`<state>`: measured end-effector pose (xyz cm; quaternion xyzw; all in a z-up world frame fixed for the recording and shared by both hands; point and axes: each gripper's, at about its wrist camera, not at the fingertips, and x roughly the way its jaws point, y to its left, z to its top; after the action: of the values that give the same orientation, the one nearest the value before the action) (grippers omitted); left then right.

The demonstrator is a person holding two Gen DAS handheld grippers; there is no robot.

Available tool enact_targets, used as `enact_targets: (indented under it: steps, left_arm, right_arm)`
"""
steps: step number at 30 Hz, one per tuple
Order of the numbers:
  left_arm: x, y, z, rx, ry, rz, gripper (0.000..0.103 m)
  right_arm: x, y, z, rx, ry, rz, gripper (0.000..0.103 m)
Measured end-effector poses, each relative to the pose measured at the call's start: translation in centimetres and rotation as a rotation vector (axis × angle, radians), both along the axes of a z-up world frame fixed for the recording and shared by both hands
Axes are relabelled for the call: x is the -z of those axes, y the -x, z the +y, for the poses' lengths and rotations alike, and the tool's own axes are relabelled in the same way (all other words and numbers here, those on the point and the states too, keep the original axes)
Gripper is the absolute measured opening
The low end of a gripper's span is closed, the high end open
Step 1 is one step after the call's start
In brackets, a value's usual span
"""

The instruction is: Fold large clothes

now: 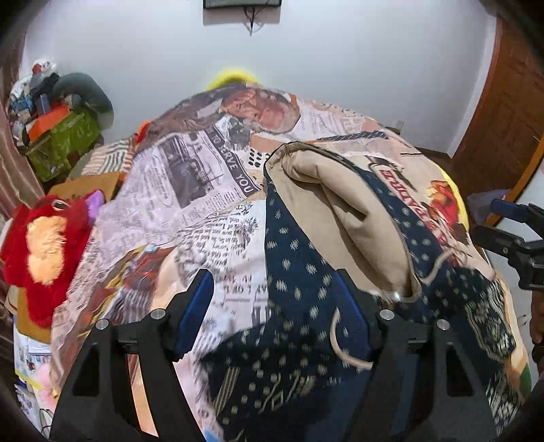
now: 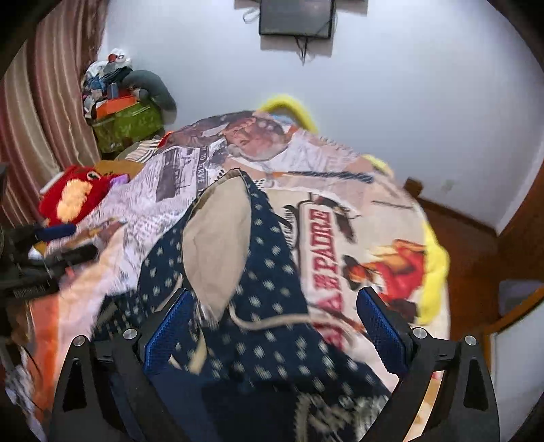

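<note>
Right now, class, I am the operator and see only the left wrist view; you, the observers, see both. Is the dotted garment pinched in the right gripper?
Observer: No. The right gripper is open, and the dotted garment lies loose beneath it.
Operator: What hangs on the wall? I see only a bottom edge.
Observer: A dark screen, with a cable dangling below it.
Operator: And past the bed's right side?
Observer: A yellow fringe runs along the bed cover's edge, with wooden floor beyond.
</note>
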<state>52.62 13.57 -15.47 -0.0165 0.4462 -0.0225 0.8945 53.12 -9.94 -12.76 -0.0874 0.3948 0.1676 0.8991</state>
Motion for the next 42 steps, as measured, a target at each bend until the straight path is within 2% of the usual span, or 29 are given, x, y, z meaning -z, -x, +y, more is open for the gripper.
enact_targets:
  steps: [6, 10, 12, 15, 18, 19, 22, 24, 27, 30, 36, 42]
  left_arm:
    - [4.5, -6.0, 1.3, -0.067, 0.106, 0.085, 0.071]
    - [6.5, -8.6, 1.8, -0.093, 0.185, 0.115, 0.071]
    - [7.3, -9.4, 1.8, -0.096, 0.207, 0.120, 0.071]
    - [8.5, -10.7, 1.6, -0.102, 0.232, 0.145, 0.071]
    - [9.0, -11.4, 1.2, -0.105, 0.243, 0.134, 0.064]
    - [9.0, -11.6, 1.0, -0.105, 0.246, 0.128, 0.062]
    - [9.1, -11.5, 0.7, -0.116, 0.262, 0.113, 0.049]
    - [9.1, -11.3, 0.3, -0.112, 0.250, 0.107, 0.034]
    - [8.2, -10.6, -0.5, -0.072, 0.221, 0.100, 0.016]
    - [6.2, -9.2, -1.7, -0.004, 0.201, 0.089, 0.013]
    - [1.4, -4.1, -3.1, 0.106, 0.206, 0.047, 0.011]
    - [-1.0, 2.0, -4.5, 0.199, 0.177, 0.043, 0.011]
  right_arm:
    - [3.8, -8.0, 0.9, 0.065, -0.142, 0.178, 0.096]
    - [7.0, -12.3, 0.7, 0.114, -0.293, 0.318, 0.096]
    - [8.3, -13.6, 0.9, 0.150, -0.323, 0.344, 0.096]
    - [9.3, -14.5, 2.1, 0.104, -0.327, 0.325, 0.096]
    - [10.2, -15.0, 3.1, 0.075, -0.337, 0.303, 0.093]
    - [10.3, -15.0, 3.4, 0.073, -0.335, 0.284, 0.090]
    - [10.3, -14.6, 4.1, 0.060, -0.316, 0.251, 0.070]
    - [10.2, -14.3, 4.4, 0.042, -0.301, 0.241, 0.053]
    - [9.9, -13.3, 4.4, 0.017, -0.316, 0.234, 0.035]
    - [9.5, -12.3, 4.2, -0.005, -0.323, 0.237, 0.024]
    - [7.7, -8.6, 3.7, -0.070, -0.327, 0.233, 0.016]
    - [5.1, -2.4, 1.8, -0.114, -0.336, 0.213, 0.015]
